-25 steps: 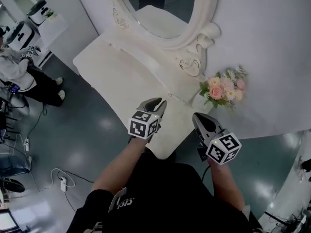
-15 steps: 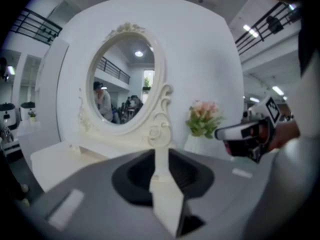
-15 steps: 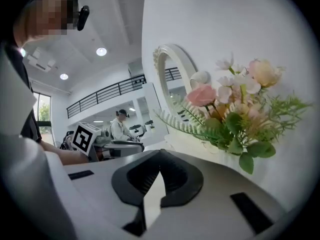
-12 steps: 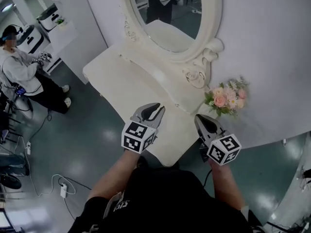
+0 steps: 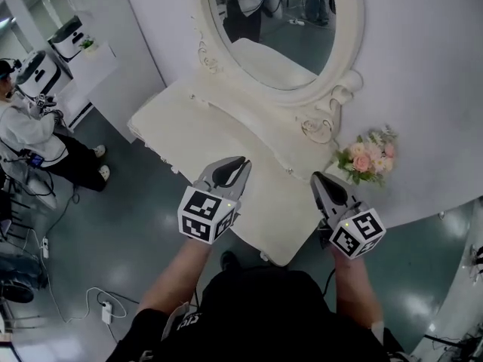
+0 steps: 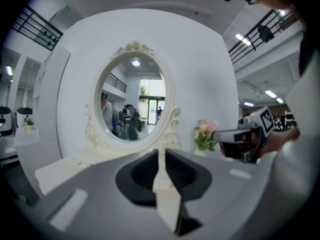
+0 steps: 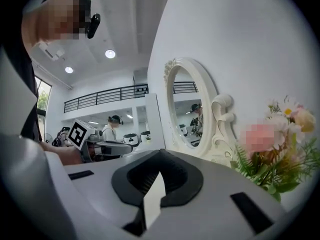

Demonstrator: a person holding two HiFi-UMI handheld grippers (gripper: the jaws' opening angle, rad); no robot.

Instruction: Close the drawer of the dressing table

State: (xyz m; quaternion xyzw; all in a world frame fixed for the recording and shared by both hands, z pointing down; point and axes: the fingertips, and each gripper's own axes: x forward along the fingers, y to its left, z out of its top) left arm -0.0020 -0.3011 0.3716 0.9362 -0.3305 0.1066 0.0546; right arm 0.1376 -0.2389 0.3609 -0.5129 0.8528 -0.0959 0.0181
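The cream dressing table [image 5: 226, 138] with its oval mirror [image 5: 283, 21] stands against the white wall. Its drawer front is hidden under the top, so I cannot tell how it stands. My left gripper [image 5: 240, 164] hovers over the table's front edge. Its jaws have just been closing to a narrow gap [image 6: 159, 151] with nothing between them. To its right, my right gripper [image 5: 318, 179] hangs by the table's near corner, shut and empty [image 7: 160, 151]. Neither gripper touches the table.
A bunch of pink and white flowers [image 5: 370, 161] stands at the table's right end by the wall. A seated person [image 5: 26, 119] and cables [image 5: 98, 292] are on the floor at the left. The person's legs are right below the grippers.
Both grippers have risen and come back toward the table's front edge. The left gripper's jaws have narrowed. The view has tilted up, so more of the mirror shows.
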